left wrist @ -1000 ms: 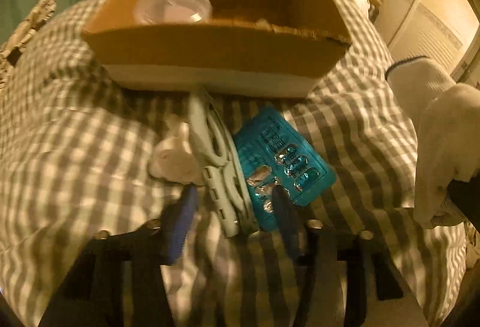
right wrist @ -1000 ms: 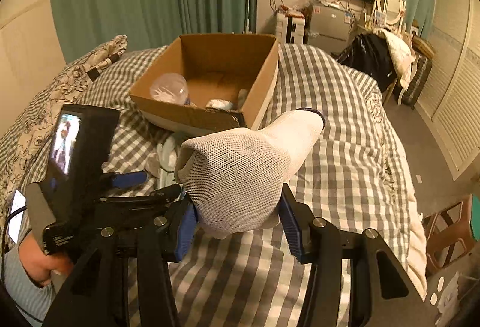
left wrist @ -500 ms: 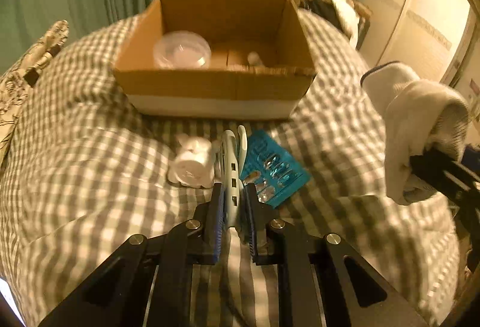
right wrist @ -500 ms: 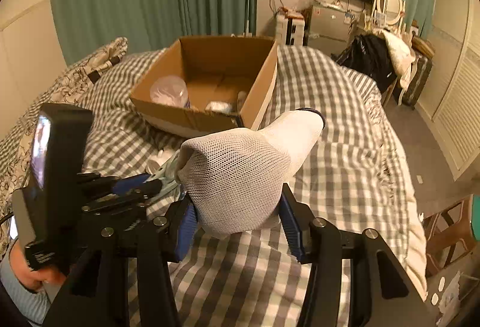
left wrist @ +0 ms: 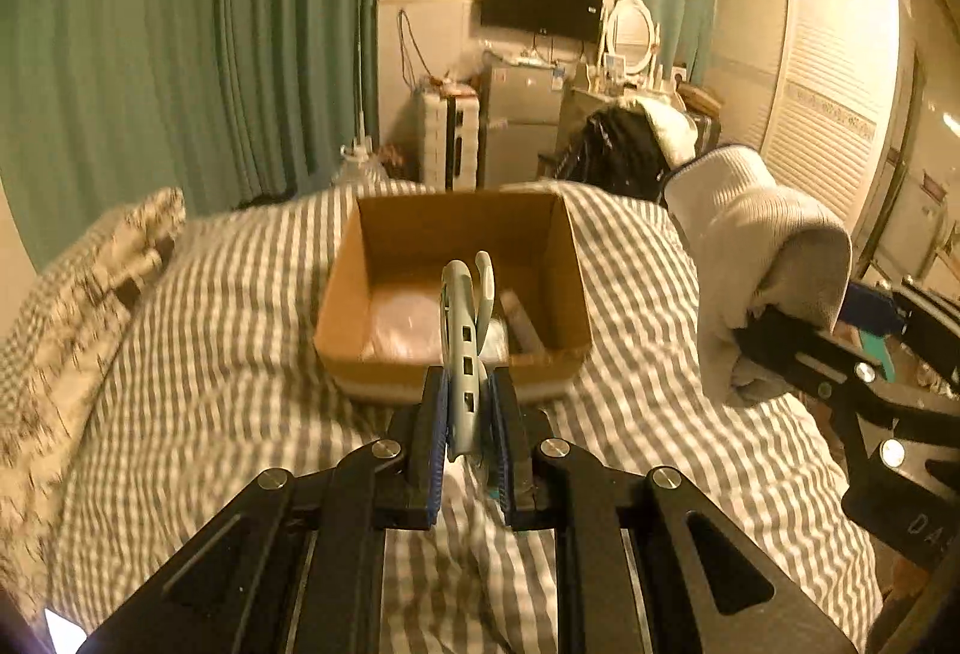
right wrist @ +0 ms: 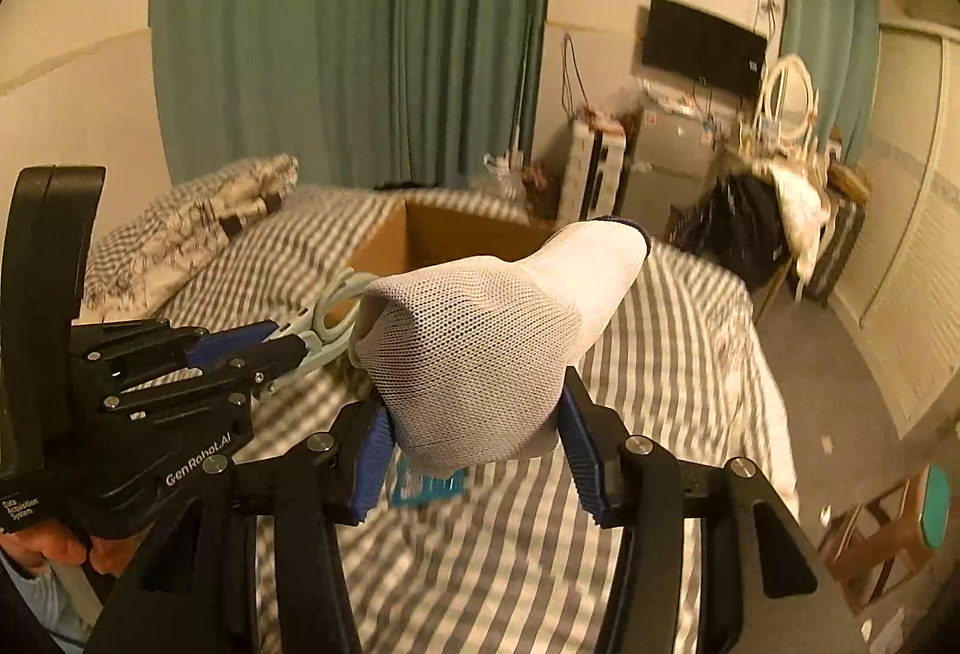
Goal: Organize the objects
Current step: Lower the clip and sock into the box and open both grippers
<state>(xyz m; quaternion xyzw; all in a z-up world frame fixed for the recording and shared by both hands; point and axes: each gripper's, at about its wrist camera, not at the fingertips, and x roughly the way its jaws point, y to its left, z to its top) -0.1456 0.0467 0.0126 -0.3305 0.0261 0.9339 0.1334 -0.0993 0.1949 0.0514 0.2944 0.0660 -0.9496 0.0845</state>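
Note:
My left gripper (left wrist: 468, 438) is shut on pale grey-green scissors (left wrist: 465, 342), held in the air with the handles pointing toward the open cardboard box (left wrist: 450, 354) on the bed. The scissors also show in the right wrist view (right wrist: 324, 324). The box holds a clear plastic lid (left wrist: 399, 321) and a small tube. My right gripper (right wrist: 474, 444) is shut on a white sock (right wrist: 486, 348), held above the bed to the right of the box; the sock also shows in the left wrist view (left wrist: 762, 270). A teal blister pack (right wrist: 429, 486) lies on the bedcover below the sock.
The bed has a grey-and-white checked cover (left wrist: 210, 354) and a patterned pillow (left wrist: 72, 306) at the left. Green curtains, a wall TV, a small fridge and a cluttered dresser stand beyond the bed. A wooden stool (right wrist: 888, 534) stands on the floor at the right.
My left gripper closed on the scissors and lifted them off the bed toward the box. My right gripper kept hold of the sock and rose a little.

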